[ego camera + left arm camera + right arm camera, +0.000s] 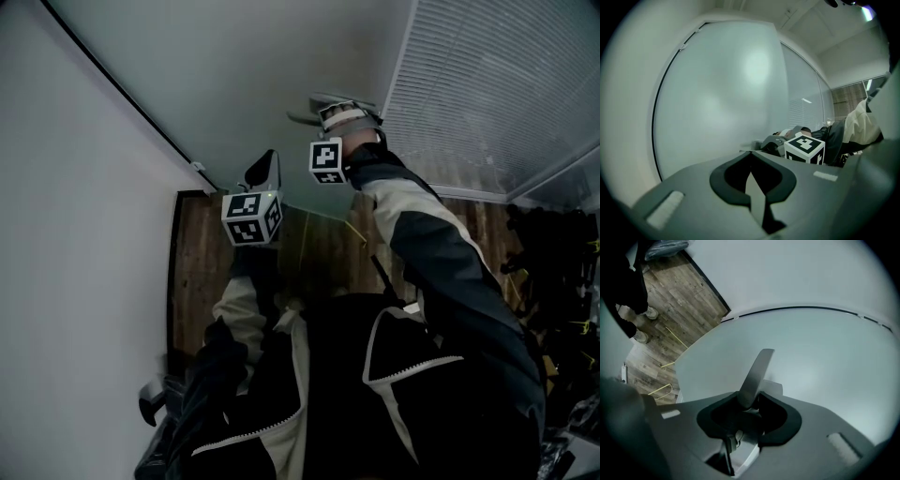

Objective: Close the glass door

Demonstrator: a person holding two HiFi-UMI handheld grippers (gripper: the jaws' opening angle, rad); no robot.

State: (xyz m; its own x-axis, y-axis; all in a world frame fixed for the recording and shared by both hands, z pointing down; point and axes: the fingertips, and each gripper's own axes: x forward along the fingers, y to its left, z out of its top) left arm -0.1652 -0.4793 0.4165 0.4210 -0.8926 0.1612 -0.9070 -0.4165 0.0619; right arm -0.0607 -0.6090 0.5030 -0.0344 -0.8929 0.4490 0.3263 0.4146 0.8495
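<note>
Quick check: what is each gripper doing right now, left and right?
Left hand-held gripper: closed, nothing between the jaws.
Right hand-held gripper: closed on the door handle.

Left gripper (265,169) raised, fingers together, right arm (441,253) outstretched, right gripper (332,107) fingers clamped

Two hand-held grippers show in the head view: the left hand-held gripper (266,167) at ten o'clock of centre, the right hand-held gripper (328,110) at twelve. Two marker cubes ride on them, the left cube (251,217) and the right cube (327,160). One frosted glass door (253,66), one metal door handle (757,373). One slatted window blind (506,84) at two o'clock. One wooden floor (202,272). Two shoes (649,312) at ten o'clock in the right gripper view.
</note>
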